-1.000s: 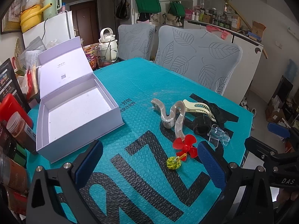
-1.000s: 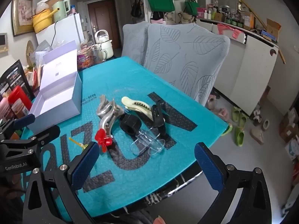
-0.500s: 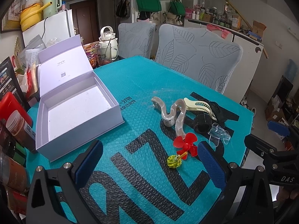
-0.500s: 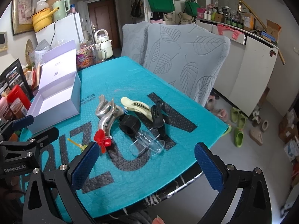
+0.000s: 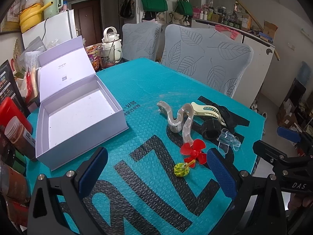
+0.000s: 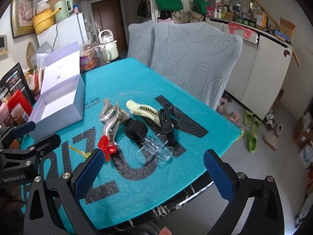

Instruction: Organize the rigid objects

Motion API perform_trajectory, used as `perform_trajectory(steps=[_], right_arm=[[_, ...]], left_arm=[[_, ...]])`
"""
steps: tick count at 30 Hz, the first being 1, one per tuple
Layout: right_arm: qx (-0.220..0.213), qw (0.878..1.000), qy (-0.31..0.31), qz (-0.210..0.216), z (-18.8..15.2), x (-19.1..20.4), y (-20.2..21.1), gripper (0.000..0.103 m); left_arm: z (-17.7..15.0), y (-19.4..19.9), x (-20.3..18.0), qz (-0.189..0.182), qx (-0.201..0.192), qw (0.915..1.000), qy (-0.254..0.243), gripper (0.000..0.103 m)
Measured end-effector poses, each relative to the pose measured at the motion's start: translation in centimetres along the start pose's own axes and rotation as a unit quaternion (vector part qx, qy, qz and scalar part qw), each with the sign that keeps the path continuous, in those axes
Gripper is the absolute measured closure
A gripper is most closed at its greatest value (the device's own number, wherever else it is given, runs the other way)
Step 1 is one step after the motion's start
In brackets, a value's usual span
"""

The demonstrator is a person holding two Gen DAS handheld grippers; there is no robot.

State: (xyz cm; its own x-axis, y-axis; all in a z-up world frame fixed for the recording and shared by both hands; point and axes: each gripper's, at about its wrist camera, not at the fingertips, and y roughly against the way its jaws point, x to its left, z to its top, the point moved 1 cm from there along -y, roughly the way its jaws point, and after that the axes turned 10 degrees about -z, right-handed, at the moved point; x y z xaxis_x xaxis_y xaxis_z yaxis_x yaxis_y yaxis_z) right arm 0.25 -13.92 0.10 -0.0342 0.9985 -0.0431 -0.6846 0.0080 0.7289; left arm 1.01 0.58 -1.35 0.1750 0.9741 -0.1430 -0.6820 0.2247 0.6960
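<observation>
Both jaws gape wide, empty: left gripper point(image 5: 156, 169) above the red propeller point(image 5: 193, 151), right gripper point(image 6: 152, 168) over the clear clip point(image 6: 156, 149). White box point(image 5: 82, 131) lies open.

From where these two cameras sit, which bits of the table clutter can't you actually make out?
- Small print on the open box lid, left wrist view: too small to read.
- Yellow-green toy, right wrist view: mostly hidden behind the right gripper's blue pad.
- Clear plastic piece, left wrist view: see-through, so its shape is unclear.
- Jars beside the box, left wrist view: cut off by the picture edge.
</observation>
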Motion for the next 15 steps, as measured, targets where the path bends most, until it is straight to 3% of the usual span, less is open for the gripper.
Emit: perform_trajectory(steps=[15], right_arm=[[-0.001, 1.000, 0.000, 0.002, 0.24, -0.04, -0.02, 0.000]], left_arm=[[0.22, 0.23, -0.34, -0.001, -0.002, 1.0000, -0.006, 0.000]])
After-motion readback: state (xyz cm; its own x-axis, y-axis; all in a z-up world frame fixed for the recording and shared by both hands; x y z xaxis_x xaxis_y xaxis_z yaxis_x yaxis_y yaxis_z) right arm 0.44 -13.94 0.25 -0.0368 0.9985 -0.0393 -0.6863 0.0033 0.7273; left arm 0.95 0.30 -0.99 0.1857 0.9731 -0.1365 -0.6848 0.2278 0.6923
